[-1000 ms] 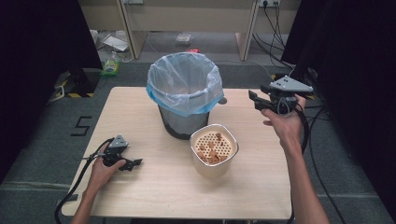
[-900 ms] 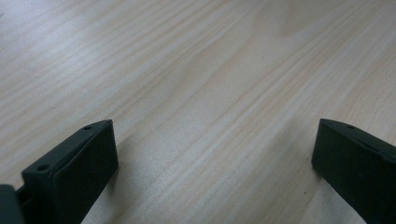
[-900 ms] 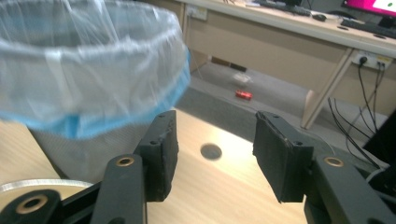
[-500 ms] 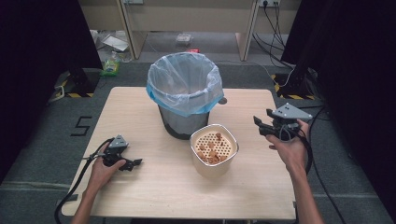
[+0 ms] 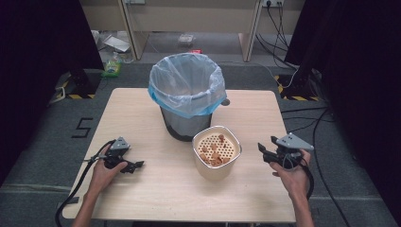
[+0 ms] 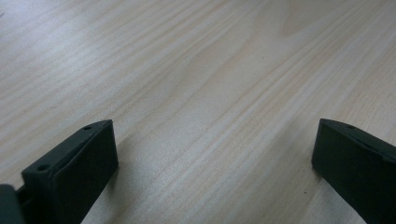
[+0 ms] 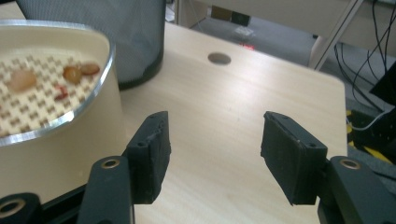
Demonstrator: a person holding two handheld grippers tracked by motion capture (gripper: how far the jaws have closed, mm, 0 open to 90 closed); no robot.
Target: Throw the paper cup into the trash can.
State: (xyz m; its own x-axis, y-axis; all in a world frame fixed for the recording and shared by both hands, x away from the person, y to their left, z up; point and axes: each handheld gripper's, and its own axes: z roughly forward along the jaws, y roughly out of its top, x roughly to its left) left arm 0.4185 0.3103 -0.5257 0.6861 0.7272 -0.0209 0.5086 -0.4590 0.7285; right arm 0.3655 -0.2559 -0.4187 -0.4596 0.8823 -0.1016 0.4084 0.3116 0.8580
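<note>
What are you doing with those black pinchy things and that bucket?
A person sits at a wooden table with a gripper in each hand. The left gripper rests low on the table, open and empty. The right gripper is open too, next to a cream pot but not touching it. The pot's holed tray has a few food scraps on it. Behind it stands a bin lined with a blue bag. Nothing is being held.

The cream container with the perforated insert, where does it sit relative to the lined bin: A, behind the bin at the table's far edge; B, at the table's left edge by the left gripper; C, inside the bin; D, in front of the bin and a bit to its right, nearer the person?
D: in the high view the cream container stands on the table just in front and slightly right of the lined bin.
</note>
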